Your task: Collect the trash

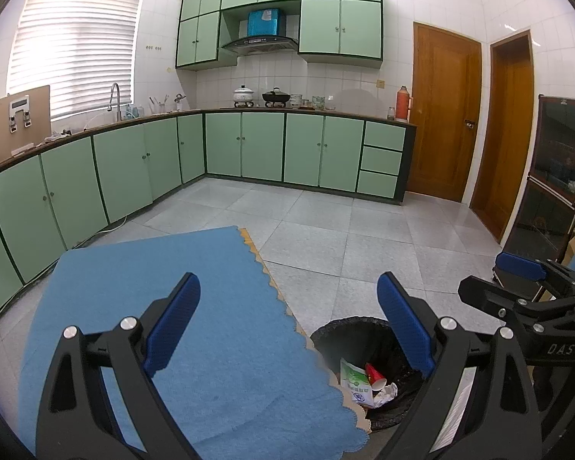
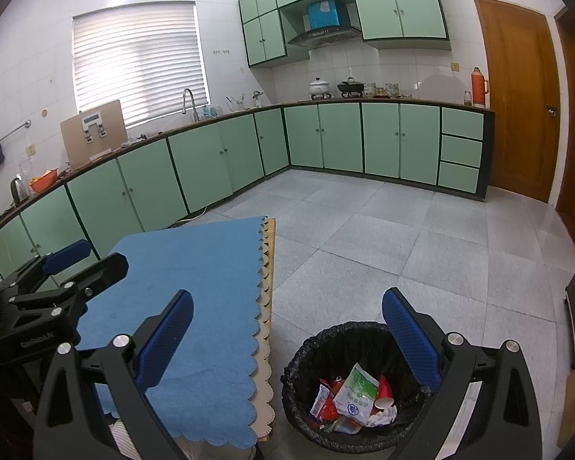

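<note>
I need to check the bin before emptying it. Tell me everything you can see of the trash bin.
The trash bin is round, lined with a crinkly black plastic bag folded over its rim. It stands upright on the grey tiled floor, beside the blue-clothed table. Inside lie a white-green packet, a red paper cup, crumpled white paper and red wrappers.

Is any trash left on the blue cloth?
No: the blue cloth is bare, and the wrappers, cup and crumpled paper lie in the bin.
</note>
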Available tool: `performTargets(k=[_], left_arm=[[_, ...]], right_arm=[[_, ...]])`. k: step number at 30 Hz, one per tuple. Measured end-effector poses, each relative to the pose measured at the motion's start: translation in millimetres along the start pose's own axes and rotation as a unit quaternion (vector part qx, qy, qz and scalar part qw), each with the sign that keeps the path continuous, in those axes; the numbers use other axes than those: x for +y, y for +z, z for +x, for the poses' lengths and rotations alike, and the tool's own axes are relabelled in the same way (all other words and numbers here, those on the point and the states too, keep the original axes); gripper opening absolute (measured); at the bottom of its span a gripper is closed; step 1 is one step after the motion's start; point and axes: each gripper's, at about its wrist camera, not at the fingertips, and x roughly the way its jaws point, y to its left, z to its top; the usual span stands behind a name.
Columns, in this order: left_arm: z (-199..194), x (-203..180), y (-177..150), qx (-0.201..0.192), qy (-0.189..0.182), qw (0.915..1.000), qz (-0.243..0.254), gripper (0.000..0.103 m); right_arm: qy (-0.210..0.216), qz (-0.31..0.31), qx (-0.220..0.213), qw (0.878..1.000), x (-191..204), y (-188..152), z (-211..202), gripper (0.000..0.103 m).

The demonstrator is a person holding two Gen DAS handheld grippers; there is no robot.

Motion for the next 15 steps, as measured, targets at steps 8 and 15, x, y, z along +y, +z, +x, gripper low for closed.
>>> performTargets(k=[8, 15], left_arm=[[2.5, 2.3, 1.6, 0.005, 0.000, 1.0000, -0.001, 0.090], [3.4, 2.2, 1.0, 0.007, 0.001, 1.0000, 0.000, 0.091]], right_arm=[[-0.001, 0.002, 0.001, 1.000, -0.6, 0.6, 0.5, 0.097], [0.000, 0.003, 0.001, 1.000, -1.6, 1.2, 1.0, 0.097]])
